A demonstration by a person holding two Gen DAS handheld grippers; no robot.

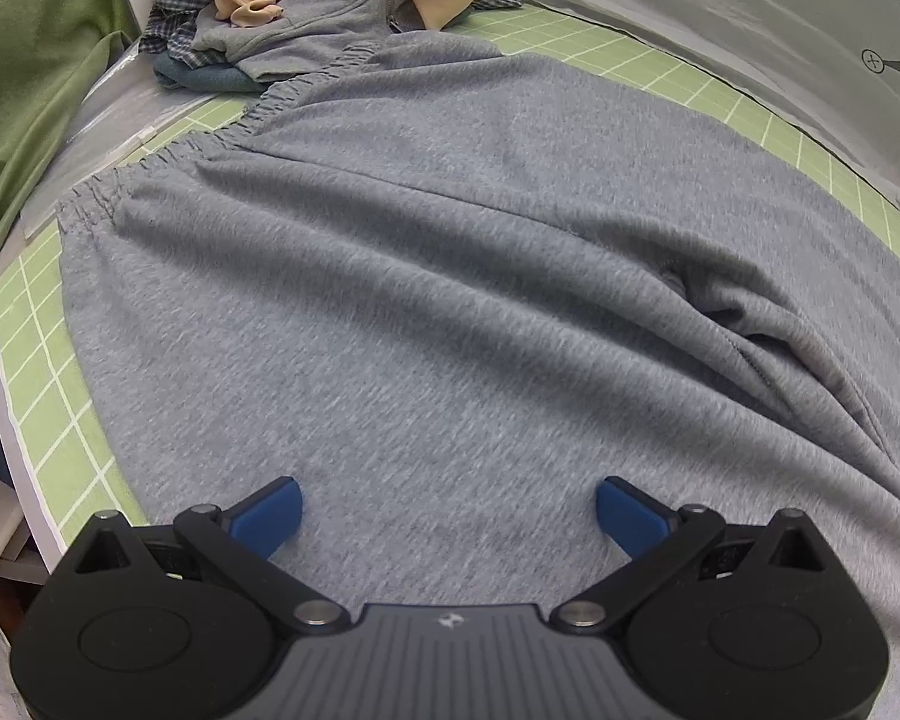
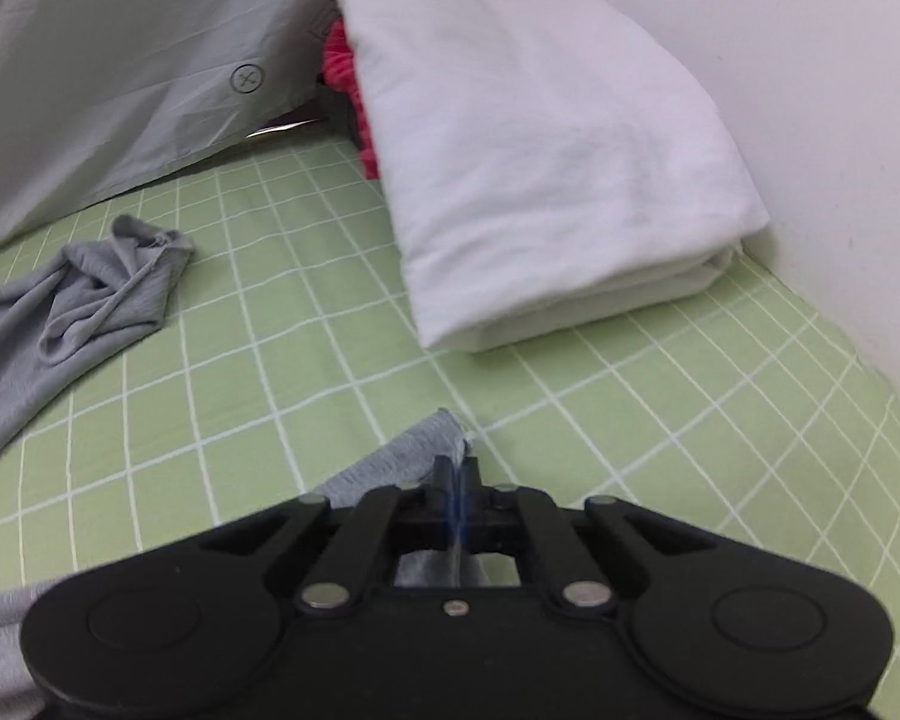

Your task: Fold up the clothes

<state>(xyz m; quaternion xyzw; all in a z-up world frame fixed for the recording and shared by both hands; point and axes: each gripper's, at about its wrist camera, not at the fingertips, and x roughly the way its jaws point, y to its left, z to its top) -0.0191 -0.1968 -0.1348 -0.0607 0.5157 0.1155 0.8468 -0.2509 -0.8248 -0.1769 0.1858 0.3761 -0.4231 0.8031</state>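
The right tongs [image 2: 457,483] pinch a grey trouser hem [image 2: 417,450] thinly (likely to slip); the left tongs [image 1: 448,516] gape over the grey trousers [image 1: 450,276], risking uneven folding.

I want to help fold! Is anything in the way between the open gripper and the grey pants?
Nothing visible. The left gripper hovers with jaws open right over the grey pants, bare cloth between them. The clothes pile sits far beyond the waistband.

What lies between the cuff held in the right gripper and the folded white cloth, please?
Only bare green grid mat, seen in the right wrist view: the right gripper holds the grey cuff, the folded white cloth beyond.
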